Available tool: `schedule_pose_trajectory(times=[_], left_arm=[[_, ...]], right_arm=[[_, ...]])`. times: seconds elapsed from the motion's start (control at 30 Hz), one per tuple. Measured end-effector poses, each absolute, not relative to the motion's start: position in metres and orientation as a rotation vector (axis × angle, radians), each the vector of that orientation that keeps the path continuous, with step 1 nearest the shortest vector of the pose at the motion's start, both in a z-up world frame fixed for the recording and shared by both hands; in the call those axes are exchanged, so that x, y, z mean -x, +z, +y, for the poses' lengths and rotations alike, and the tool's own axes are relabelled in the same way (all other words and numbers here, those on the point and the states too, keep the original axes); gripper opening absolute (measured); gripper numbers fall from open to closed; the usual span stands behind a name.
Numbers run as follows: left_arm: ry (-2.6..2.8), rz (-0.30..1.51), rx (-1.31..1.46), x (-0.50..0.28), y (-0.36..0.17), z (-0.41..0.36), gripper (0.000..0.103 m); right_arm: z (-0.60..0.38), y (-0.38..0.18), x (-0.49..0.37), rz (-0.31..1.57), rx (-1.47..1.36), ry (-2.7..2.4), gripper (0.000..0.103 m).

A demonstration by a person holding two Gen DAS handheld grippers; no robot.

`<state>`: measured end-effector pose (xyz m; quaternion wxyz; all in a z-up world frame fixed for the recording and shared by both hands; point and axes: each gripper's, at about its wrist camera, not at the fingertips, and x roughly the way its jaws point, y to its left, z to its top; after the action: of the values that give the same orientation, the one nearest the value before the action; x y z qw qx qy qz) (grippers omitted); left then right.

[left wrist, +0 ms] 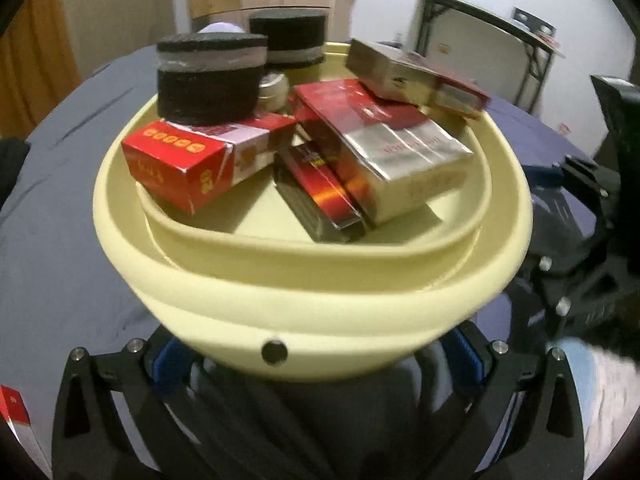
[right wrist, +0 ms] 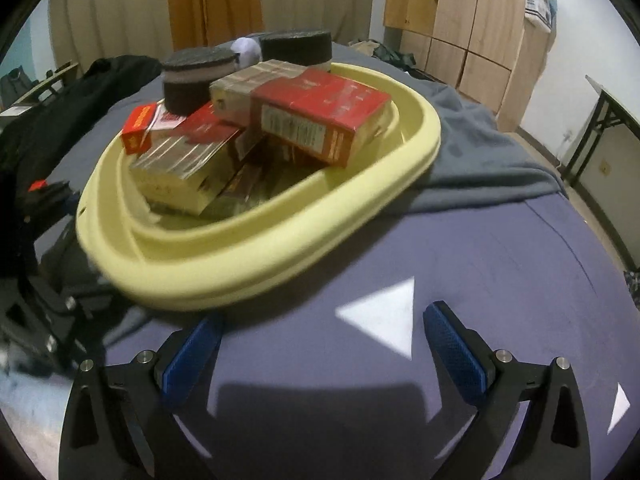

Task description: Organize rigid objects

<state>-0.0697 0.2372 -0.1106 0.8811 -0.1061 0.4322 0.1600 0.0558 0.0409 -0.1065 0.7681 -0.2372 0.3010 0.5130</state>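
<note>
Left tool [left wrist: 314, 364]: blue pads hidden behind near wall of yellow basin [left wrist: 312, 292]; whether clamped on it, cannot tell. Right tool [right wrist: 322, 356]: spread wide, nothing between pads, above purple bed sheet [right wrist: 500, 264]. Basin rests on bed, just beyond right tool. Inside: red carton [left wrist: 188, 160], silver-red box [left wrist: 400, 160], red box [right wrist: 320, 116] stacked on top. Black round puck [left wrist: 210, 76] sits on red carton; second puck [left wrist: 290, 36] behind basin's far rim.
</note>
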Motion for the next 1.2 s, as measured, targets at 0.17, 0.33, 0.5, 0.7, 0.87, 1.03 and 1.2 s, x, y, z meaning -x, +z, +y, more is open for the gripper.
schedule_pose_trajectory(times=[0.17, 0.33, 0.5, 0.7, 0.87, 1.03, 1.2], left_arm=[[0.348, 0.905, 0.191, 0.062, -0.111, 0.234, 0.103], [0.341, 0.9, 0.202, 0.067, -0.111, 0.234, 0.103], [0.341, 0.9, 0.202, 0.069, -0.113, 0.231, 0.103], [0.341, 0.9, 0.202, 0.067, -0.114, 0.229, 0.103], [0.341, 0.9, 0.202, 0.068, -0.114, 0.23, 0.103], [0.341, 0.9, 0.201, 0.068, -0.114, 0.23, 0.103], [0.341, 0.9, 0.202, 0.068, -0.114, 0.23, 0.103]], right_arm=[[0.067, -0.117, -0.058, 0.653, 0.541, 1.071, 0.103], [0.075, -0.121, -0.052, 0.64, 0.551, 1.052, 0.103], [0.071, -0.121, -0.05, 0.643, 0.546, 1.058, 0.103], [0.065, -0.119, -0.051, 0.644, 0.544, 1.059, 0.103], [0.066, -0.119, -0.05, 0.642, 0.546, 1.057, 0.103], [0.065, -0.119, -0.052, 0.642, 0.545, 1.058, 0.103], [0.065, -0.119, -0.051, 0.643, 0.545, 1.058, 0.103]])
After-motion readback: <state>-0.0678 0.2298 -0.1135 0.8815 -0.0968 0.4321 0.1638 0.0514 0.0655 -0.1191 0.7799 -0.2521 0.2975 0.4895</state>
